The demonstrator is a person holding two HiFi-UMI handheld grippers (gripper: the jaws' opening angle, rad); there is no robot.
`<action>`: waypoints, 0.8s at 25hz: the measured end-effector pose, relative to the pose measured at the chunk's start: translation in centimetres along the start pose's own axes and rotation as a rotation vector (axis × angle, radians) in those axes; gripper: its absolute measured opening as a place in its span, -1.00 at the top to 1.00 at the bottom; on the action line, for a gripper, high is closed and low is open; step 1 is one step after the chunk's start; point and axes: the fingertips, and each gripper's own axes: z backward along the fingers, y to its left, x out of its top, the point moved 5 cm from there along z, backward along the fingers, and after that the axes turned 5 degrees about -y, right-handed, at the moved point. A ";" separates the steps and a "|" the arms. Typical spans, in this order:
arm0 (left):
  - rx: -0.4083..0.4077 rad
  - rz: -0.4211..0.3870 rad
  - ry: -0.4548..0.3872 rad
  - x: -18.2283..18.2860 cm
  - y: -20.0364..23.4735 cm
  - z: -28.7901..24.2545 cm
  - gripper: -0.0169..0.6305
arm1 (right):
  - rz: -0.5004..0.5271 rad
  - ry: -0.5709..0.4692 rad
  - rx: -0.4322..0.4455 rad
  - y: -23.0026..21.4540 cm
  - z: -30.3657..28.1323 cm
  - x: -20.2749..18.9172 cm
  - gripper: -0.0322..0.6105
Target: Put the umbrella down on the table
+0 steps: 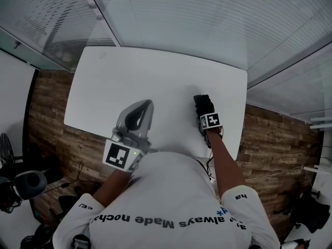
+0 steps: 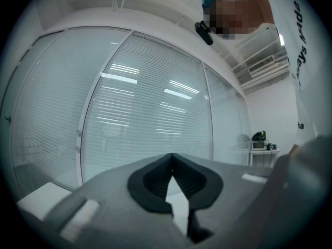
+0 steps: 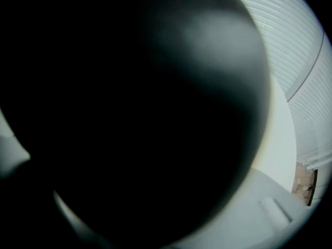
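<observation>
The umbrella (image 3: 129, 102) fills nearly the whole right gripper view as a dark, blurred, rounded mass right in front of the camera. My right gripper (image 1: 203, 105) points steeply down at the white table (image 1: 155, 71), close to its near right edge, and looks black from above. The umbrella hides the pads, so contact is unclear; only one grey finger (image 3: 272, 211) shows at the lower right. My left gripper (image 1: 142, 107) is held level over the table's near edge. Its jaws meet at the tips (image 2: 171, 158) with nothing between them.
Glass walls with blinds (image 1: 207, 19) run behind the table and along both sides. A wooden floor (image 1: 49, 113) surrounds the table. A fan (image 1: 8, 149) and dark equipment stand at the far left, and cables (image 1: 275, 173) lie at the right.
</observation>
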 end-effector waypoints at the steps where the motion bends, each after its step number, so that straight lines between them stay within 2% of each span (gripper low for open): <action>1: 0.001 0.001 -0.001 0.0 0.0 0.0 0.94 | -0.003 -0.001 0.000 0.0 0.0 -0.1 0.12; 16: -0.013 0.004 0.000 0.1 -0.6 -0.1 0.94 | -0.007 -0.016 0.018 0.4 1.1 -0.5 0.01; 20: -0.017 0.009 -0.002 0.0 -0.6 -0.1 0.94 | 0.042 -0.064 0.041 1.1 3.0 0.1 0.00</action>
